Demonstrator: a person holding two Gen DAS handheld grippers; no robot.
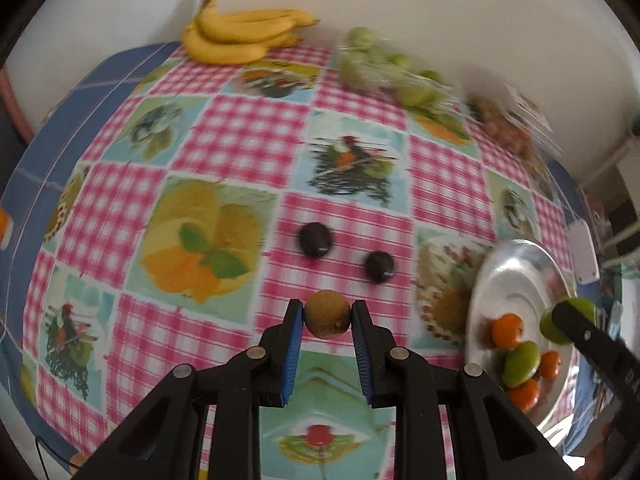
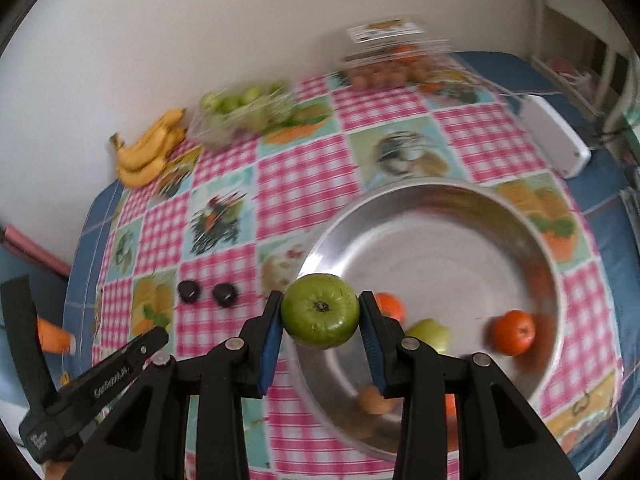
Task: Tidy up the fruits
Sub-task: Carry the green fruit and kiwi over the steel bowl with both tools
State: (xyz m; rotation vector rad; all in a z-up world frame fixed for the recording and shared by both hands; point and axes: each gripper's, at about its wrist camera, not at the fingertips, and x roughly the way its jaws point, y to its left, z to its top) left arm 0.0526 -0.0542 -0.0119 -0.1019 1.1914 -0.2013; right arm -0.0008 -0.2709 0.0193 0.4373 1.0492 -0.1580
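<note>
A brown kiwi [image 1: 328, 314] sits between the blue pads of the left gripper [image 1: 327, 316], whose jaws pinch it from both sides above the table [image 1: 248, 136]. A green apple [image 2: 320, 311] is in the same way pinched by the jaws of the right gripper [image 2: 320, 312], with its stem end turned to the camera; it hangs over the near left rim of a wide metal bowl [image 2: 436, 200].

Inside the bowl lie several small orange fruits, one of them [image 2: 513, 332] near the right wall, and a pale green fruit [image 2: 430, 334] just behind the right jaw. In the left wrist view the same bowl [image 1: 516, 256] appears at the right edge.

On the pink checked tablecloth [image 2: 304, 184] two dark round fruits [image 1: 315, 239] lie close to each other, just beyond the kiwi and left of the bowl. Farther away, by the white wall, rest a bunch of bananas [image 1: 240, 36], a clear bag of green fruits [image 1: 384, 68] and a clear box [image 2: 392, 64] with orange-brown fruits, both blurred. A white flat device [image 2: 556, 140] lies at the table's right edge.
</note>
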